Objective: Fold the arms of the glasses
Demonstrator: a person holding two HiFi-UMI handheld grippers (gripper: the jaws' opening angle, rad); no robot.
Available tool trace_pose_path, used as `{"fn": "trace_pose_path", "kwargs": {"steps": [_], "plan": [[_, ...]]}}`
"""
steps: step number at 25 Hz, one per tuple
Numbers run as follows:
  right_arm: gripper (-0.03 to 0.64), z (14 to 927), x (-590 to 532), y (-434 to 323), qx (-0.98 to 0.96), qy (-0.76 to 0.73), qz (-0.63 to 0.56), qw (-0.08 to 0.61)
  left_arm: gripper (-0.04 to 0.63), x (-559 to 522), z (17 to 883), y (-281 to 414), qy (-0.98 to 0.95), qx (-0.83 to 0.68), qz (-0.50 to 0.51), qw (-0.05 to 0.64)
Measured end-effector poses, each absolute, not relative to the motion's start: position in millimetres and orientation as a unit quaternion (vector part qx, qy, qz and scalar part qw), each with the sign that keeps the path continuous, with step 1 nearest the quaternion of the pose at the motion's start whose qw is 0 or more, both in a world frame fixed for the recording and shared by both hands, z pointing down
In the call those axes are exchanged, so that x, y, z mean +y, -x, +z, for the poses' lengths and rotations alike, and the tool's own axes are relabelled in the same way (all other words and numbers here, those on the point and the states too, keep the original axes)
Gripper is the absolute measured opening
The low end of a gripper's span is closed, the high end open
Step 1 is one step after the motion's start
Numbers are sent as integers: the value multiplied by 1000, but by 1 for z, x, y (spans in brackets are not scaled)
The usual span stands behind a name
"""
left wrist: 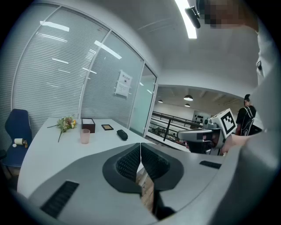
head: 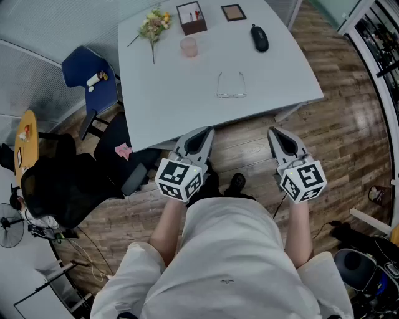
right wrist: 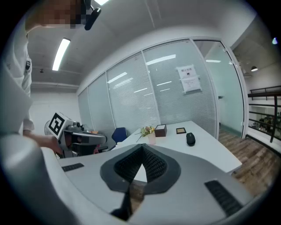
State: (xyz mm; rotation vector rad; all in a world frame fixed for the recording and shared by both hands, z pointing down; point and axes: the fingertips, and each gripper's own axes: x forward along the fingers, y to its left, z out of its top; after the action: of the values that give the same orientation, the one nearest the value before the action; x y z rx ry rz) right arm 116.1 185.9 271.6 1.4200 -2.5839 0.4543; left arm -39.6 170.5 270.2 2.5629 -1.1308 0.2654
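Only the head view showed the glasses (head: pixel 231 85), arms unfolded, on the table (head: pixel 174 87) ahead of the left gripper (head: pixel 201 133) and right gripper (head: pixel 276 132), between them. Their own views showed both pressed together, pinching nothing.

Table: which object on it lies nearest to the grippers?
The glasses, alone on the near half; the cup, mouse, box, frame and flowers lie farther back.

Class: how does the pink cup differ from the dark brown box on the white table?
The pink translucent cup is round and pale; the dark brown box is rectangular and opaque. The cup stands further in on the white table; the box sits by its far edge. Both stand upright.
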Motion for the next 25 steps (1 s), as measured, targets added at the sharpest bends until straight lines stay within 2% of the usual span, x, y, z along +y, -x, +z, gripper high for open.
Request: {"fn": "trace_pose_path", "kwargs": {"steps": [15,23,25], "plan": [[3,277,215,-123,-863,-480,124,102,20,201,275,38,-895,-405,103,155],[8,283,232,-128,-860,-484,131,91,21,221,278,35,-896,-403,109,152],[26,285,235,-124,-863,-478,136,89,21,226,280,36,-895,-402,111,155]]}}
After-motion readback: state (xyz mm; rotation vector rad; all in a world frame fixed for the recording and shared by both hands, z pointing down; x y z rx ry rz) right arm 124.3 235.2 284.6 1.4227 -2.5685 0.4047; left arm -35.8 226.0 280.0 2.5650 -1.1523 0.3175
